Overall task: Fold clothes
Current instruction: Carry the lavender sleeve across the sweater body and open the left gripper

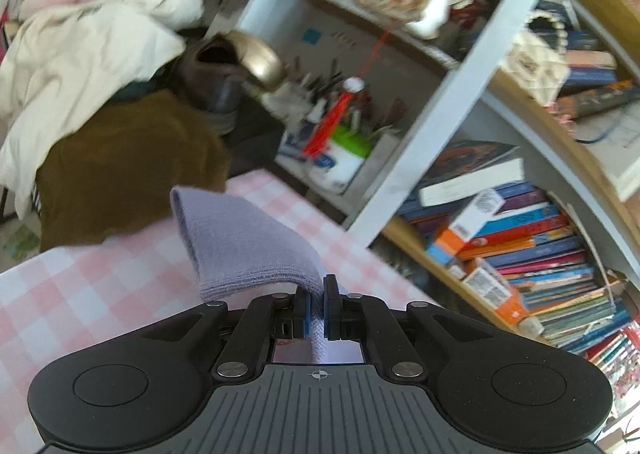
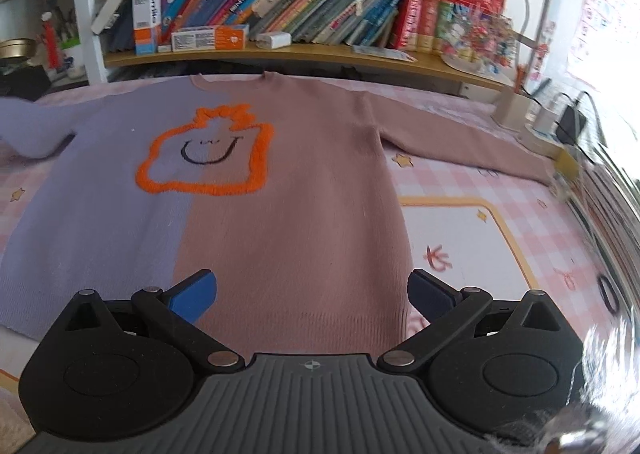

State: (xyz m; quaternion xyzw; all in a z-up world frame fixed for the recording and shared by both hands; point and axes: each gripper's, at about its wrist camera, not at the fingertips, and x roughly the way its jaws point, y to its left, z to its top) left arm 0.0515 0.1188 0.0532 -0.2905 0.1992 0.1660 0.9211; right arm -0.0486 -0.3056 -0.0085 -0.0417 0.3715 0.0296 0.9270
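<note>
A sweater [image 2: 288,190], half lilac and half dusty pink with an orange outline figure on the chest, lies flat on the pink checked cloth [image 2: 500,254], neck toward the bookshelf. Its pink sleeve [image 2: 460,142] stretches out to the right. My right gripper [image 2: 312,294] is open and empty just above the sweater's lower hem. My left gripper [image 1: 317,306] is shut on the lilac sleeve [image 1: 244,242] and holds its cuff end lifted above the checked cloth [image 1: 80,294].
A bookshelf [image 2: 280,50] packed with books runs along the far side. A chair with a brown and a cream garment [image 1: 100,102] stands past the cloth's far edge in the left wrist view. A lamp base and cables [image 2: 552,122] sit at the right.
</note>
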